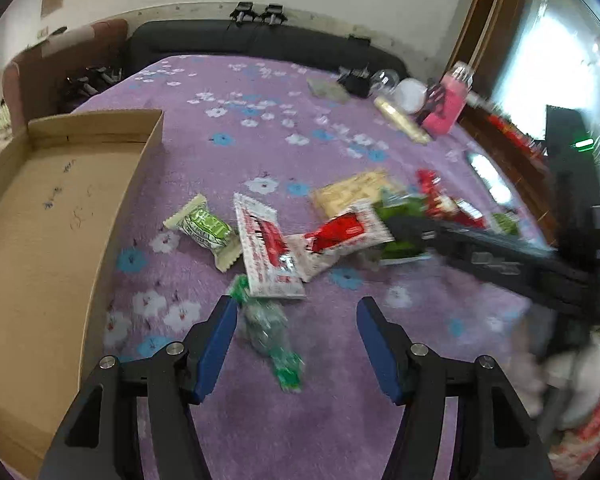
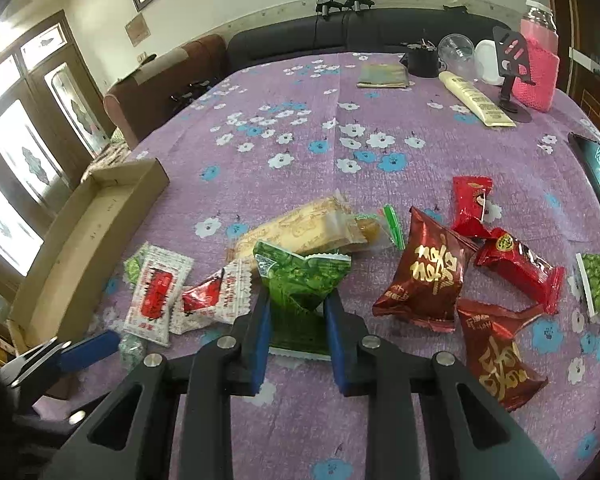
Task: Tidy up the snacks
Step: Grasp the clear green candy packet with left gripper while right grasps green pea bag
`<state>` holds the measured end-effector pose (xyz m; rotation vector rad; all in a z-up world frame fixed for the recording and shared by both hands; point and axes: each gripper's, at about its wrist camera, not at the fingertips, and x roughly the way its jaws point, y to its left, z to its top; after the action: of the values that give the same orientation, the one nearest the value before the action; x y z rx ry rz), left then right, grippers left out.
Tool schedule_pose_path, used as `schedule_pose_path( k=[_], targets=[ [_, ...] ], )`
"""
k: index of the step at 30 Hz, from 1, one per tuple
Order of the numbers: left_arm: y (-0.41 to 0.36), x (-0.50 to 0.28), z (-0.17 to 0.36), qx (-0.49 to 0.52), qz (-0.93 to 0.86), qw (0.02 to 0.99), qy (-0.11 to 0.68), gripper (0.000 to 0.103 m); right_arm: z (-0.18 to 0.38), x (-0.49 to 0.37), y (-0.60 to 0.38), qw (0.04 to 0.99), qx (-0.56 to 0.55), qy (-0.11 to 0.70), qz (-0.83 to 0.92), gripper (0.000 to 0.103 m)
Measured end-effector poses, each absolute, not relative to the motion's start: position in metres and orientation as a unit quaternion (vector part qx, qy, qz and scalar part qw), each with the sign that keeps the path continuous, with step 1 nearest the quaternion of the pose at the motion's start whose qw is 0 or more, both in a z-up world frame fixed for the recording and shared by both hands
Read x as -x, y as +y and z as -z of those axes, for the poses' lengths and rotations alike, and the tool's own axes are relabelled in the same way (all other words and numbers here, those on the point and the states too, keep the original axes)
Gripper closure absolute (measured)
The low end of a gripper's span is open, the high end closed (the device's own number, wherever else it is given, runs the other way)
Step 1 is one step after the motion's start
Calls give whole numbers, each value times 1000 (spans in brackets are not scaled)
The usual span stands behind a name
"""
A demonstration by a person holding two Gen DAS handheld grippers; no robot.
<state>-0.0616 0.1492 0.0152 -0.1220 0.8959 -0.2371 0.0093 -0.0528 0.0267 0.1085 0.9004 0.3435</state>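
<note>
- Blurring heavily across the right side of the left wrist view, the right gripper [image 1: 404,236] is showing only as a dark smear over the snack pile, so its jaw tips cannot be read there.
- Showing clearly in its own view, the right gripper [image 2: 296,300] is pinching a green snack packet [image 2: 300,280] between its blue pads [image 2: 262,332]; the packet's lower edge is lying hidden behind the fingers.
- Standing half spread, the left gripper [image 1: 296,312] is straddling a clear green-ended candy wrapper [image 1: 268,328], which is lying against the left pad; whether that pad is pressing it cannot be told.
- Lying in a loose heap on the purple flowered cloth [image 2: 340,92] are two red-and-white sachets [image 2: 156,296], a pale yellow packet [image 2: 300,224] and dark red pouches [image 2: 424,276].
- Sitting at the left of the pile, well apart from it, the shallow cardboard box [image 1: 40,208] is being cut off by the frame edge.
</note>
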Motion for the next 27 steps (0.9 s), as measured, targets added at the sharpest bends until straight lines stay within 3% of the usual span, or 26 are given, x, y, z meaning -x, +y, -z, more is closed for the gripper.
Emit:
schedule_pose_path(
  k=[3, 4, 18, 27],
  targets=[
    [147, 55, -12, 49, 110, 888, 443, 79, -37, -2, -57, 887, -60, 424, -171, 79],
    [148, 56, -10, 49, 112, 887, 445, 83, -41, 3, -59, 888, -62, 421, -174, 79],
    [187, 103, -38, 115, 112, 902, 402, 83, -78, 52, -53, 892, -61, 396, -209, 79],
    [270, 135, -68, 150, 34, 925, 347, 82, -87, 65, 9, 867, -54, 410, -280, 78]
  ],
)
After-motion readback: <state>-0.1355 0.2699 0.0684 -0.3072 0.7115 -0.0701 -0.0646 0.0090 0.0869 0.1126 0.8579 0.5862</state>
